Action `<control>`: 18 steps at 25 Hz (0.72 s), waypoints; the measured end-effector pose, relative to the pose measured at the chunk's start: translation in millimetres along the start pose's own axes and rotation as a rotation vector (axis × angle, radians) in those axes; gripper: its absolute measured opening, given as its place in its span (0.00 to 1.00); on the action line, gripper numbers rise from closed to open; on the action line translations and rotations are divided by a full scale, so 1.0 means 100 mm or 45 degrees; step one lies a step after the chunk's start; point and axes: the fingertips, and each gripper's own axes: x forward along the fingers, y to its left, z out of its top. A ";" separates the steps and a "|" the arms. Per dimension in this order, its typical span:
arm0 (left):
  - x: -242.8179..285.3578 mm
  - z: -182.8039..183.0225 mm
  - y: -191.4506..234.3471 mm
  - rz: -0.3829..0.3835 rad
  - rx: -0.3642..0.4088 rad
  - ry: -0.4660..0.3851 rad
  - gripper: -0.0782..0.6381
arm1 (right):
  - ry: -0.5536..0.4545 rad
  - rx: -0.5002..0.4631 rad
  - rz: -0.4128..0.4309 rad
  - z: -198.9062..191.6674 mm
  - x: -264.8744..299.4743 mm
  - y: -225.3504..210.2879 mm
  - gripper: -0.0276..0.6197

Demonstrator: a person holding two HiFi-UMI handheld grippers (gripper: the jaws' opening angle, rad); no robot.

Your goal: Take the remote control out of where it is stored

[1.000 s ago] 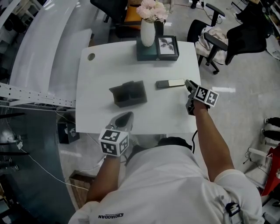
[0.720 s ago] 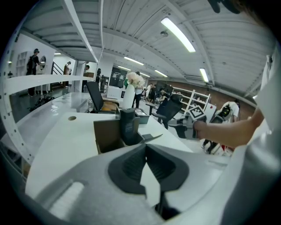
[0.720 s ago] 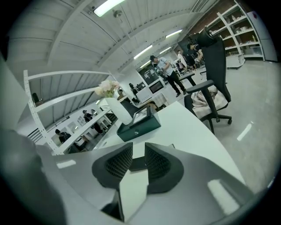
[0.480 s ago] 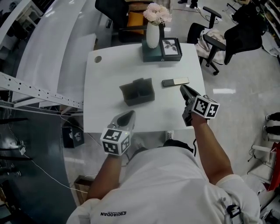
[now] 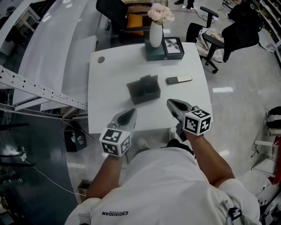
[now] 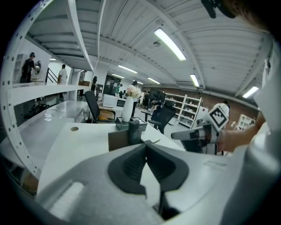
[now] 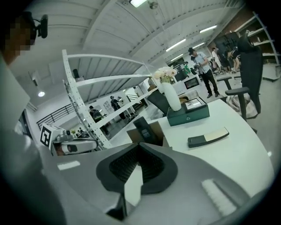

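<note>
Grey left claw (image 5: 130, 114) and right claw (image 5: 171, 103) hover over the white bench's (image 5: 107, 88) near edge. Both are pressed together and empty; the right one's jaws have just been closing. Well beyond the right claw, the remote (image 5: 179, 79) lies flat on the bench, just right of the dark holder (image 5: 143, 89). Farther off stand a vase (image 5: 156, 34) and office chairs (image 5: 115, 11).

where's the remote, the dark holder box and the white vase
remote (image 5: 178, 79), head view, middle of its top face
dark holder box (image 5: 146, 98), head view, on its near wall
white vase (image 5: 156, 36), head view, middle of its body
</note>
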 end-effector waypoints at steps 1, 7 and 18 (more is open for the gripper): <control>-0.04 0.01 -0.01 -0.003 0.007 -0.004 0.11 | 0.008 -0.025 0.005 -0.04 -0.01 0.07 0.05; -0.13 -0.15 -0.02 -0.030 0.019 0.042 0.11 | 0.037 -0.206 0.007 -0.26 0.00 0.35 0.05; -0.15 -0.19 0.00 -0.023 0.082 0.067 0.11 | 0.071 -0.275 -0.001 -0.28 0.09 0.44 0.05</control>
